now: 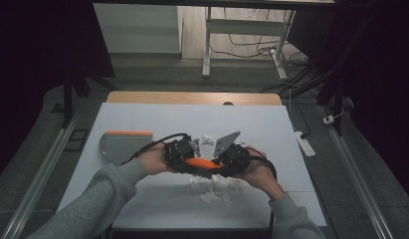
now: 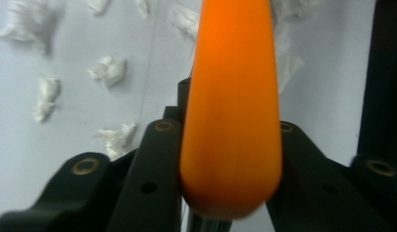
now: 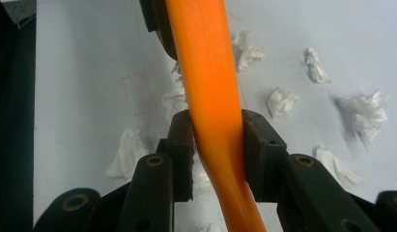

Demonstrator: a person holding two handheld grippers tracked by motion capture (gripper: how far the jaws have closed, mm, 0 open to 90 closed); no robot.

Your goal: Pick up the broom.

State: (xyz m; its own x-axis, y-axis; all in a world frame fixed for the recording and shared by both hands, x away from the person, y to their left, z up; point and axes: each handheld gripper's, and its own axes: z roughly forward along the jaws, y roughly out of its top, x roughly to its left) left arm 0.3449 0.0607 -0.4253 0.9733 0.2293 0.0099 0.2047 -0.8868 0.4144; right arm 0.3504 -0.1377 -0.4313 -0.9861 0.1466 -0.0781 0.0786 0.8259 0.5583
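Dim room, grey floor [image 1: 157, 74], white desk legs [image 1: 208, 45], tangled cables [image 1: 252, 50], power strip [image 1: 305, 143].

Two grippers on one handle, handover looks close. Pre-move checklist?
1. Left gripper clamped on orange handle: ok, both jaws press its rounded end.
2. Right gripper clamped on handle: ok, jaws pinch it mid-length.
3. Handle clear of table: ok in the high view, held between the hands.
4. Brush head state: cannot tell.
5. Dustpan within reach: ok, lies left of the hands.
6. Paper scraps gathered: not ok, scattered across the table.
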